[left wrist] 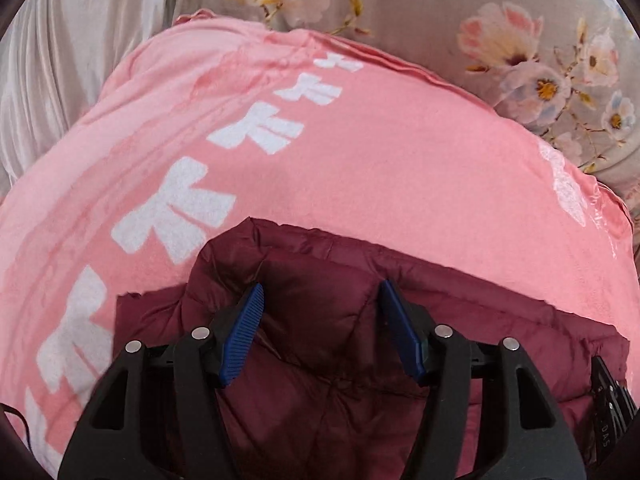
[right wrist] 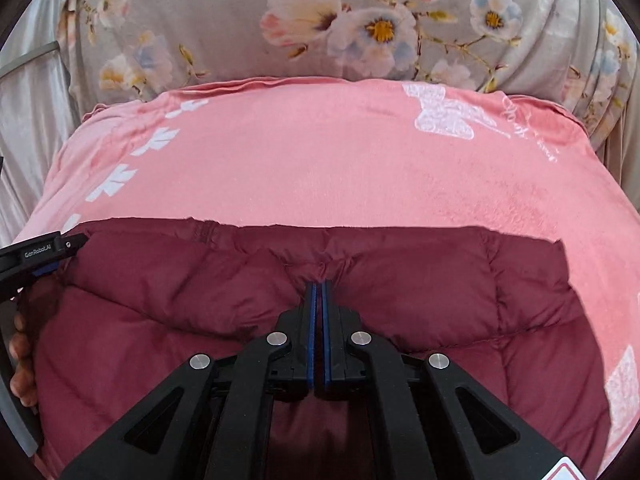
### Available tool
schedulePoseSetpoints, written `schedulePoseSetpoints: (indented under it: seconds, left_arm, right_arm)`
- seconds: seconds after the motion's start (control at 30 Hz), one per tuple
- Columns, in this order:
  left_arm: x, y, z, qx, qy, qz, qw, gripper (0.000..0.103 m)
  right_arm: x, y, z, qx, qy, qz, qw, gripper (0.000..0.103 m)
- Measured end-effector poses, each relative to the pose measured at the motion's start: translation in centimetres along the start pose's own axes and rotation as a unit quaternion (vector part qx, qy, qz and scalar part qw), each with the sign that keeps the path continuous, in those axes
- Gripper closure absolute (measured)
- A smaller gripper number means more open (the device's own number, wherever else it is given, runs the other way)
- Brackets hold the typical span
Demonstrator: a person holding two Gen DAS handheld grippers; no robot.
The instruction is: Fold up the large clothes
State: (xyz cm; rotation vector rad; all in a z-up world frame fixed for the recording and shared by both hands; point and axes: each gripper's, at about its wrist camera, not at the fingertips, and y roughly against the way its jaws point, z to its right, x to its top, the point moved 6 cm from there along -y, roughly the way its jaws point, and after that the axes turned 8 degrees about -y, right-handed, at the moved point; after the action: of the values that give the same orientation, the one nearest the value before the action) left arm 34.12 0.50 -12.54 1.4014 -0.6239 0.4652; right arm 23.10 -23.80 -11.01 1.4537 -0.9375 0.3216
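A maroon quilted puffer jacket (left wrist: 480, 308) lies on a pink blanket (left wrist: 360, 160) with white prints. My left gripper (left wrist: 320, 286) straddles a thick puffed bunch of the jacket near its left corner. Its blue pads (left wrist: 246, 332) stand wide apart and press into the fabric on both sides. In the right wrist view, my right gripper (right wrist: 321, 282) is shut on a pinched fold near the far edge of the jacket (right wrist: 420, 280). The fabric puckers at its tips. One black finger of the left gripper (right wrist: 60, 246) shows at the left edge, above a person's hand (right wrist: 20, 352).
The pink blanket (right wrist: 320, 160) covers a bed with a grey floral sheet (right wrist: 224, 20), and bare blanket lies beyond the jacket's far edge. Pale satin cloth (left wrist: 60, 60) hangs at the far left. A black part of the right gripper (left wrist: 608, 400) shows at the lower right edge.
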Motion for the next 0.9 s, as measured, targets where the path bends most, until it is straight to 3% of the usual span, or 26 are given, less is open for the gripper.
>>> schedulePoseSetpoints:
  seconds: [0.5,0.6,0.73,0.8,0.9]
  left_arm:
    - [-1.4,-2.1,0.1,0.038,-0.007,0.011,0.9992,0.039]
    - [-1.3,-1.2,-0.4,0.025,-0.007,0.007,0.9996,0.04]
    - [-1.8,3.0,-3.3,0.002,0.019,0.023,0.9995,0.041]
    - [-2.6,3.8,-4.6,0.007,0.027,0.017,0.9995,0.041]
    - [-4.1,3.7,-6.4,0.022,0.04,0.007,0.9989,0.042]
  right_arm:
    - [-1.1,-1.4,0.2,0.02,-0.015,-0.021,0.999,0.103]
    - [-0.4,2.8,2.8,0.02,-0.042,0.023,0.999,0.103]
    - [-1.1,7.0,8.9,-0.044,-0.057,0.067,0.995,0.103]
    - [-2.5,7.5,12.2,-0.078,-0.076,0.063,0.992,0.102]
    - [-4.5,6.2,14.7,-0.087,-0.101,0.035,0.99,0.1]
